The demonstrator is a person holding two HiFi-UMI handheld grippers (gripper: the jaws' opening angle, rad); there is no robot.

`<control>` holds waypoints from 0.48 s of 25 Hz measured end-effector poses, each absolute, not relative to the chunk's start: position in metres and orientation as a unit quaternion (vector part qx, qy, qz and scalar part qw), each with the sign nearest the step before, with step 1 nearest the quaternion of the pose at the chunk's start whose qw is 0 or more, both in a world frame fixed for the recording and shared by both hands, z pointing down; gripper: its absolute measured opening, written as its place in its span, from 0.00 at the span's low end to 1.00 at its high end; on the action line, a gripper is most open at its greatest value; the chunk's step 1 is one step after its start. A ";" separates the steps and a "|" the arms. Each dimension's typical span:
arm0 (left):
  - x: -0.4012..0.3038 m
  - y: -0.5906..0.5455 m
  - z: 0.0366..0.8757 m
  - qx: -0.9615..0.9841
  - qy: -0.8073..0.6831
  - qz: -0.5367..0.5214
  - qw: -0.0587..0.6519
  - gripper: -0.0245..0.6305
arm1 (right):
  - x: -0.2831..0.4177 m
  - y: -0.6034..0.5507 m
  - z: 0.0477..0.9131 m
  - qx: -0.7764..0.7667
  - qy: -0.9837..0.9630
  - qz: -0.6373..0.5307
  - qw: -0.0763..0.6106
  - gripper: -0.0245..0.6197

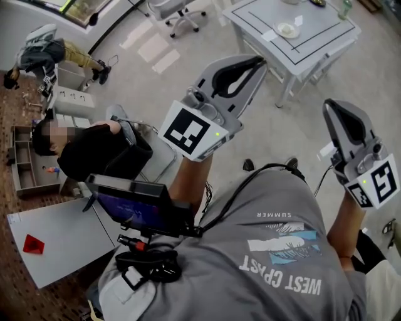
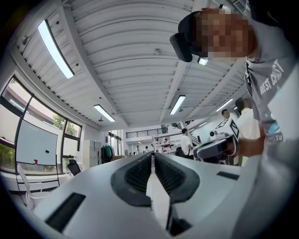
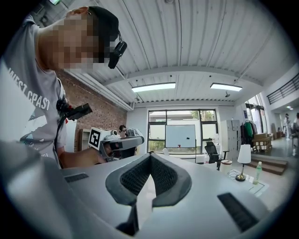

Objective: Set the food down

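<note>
Head view looks steeply down past a grey printed T-shirt (image 1: 276,251) at two tools held out in front of the body. The grey plastic left gripper (image 1: 257,61) sits near the middle of the frame. The matching grey right gripper (image 1: 331,105) is at the right edge, well apart from it. Both pairs of fingers are pressed together along their dark ribbed pads with nothing between them, and each gripper view confirms this.

We find no food in any view. The likeliest place for it is the white square desk (image 1: 322,32) at the upper right of the frame. It carries a small round pale dish (image 1: 287,29) and a green bottle (image 1: 345,9), but the dish is too small for us to tell whether it holds anything.

We judge the main trouble to be that fingers closed and empty have nothing to set down. Either the food is already placed or it is not yet picked up. If a pickup is due, reaching in with closed fingers would shove the dish rather than grip anything. Black cables (image 1: 250,182) hang off the chest close to the left forearm and could snag a swing. A seated person in black (image 1: 94,153) at the left of the frame looks near enough to be clipped by a wide turn.
</note>
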State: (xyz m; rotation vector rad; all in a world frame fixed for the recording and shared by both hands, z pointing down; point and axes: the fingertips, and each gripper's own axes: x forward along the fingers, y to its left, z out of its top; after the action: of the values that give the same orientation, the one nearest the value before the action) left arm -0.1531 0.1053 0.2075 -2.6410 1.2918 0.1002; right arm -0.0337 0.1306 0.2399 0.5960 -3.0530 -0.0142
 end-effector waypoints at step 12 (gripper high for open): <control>-0.159 0.110 0.200 -0.896 0.431 0.037 0.102 0.08 | -0.042 0.136 0.235 0.194 -0.981 -0.003 0.024 0.05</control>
State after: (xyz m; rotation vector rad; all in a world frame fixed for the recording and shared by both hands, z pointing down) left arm -0.1587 0.1096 0.2004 -2.6457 1.2717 0.1085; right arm -0.0418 0.1357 0.2348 0.5991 -3.0356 -0.0092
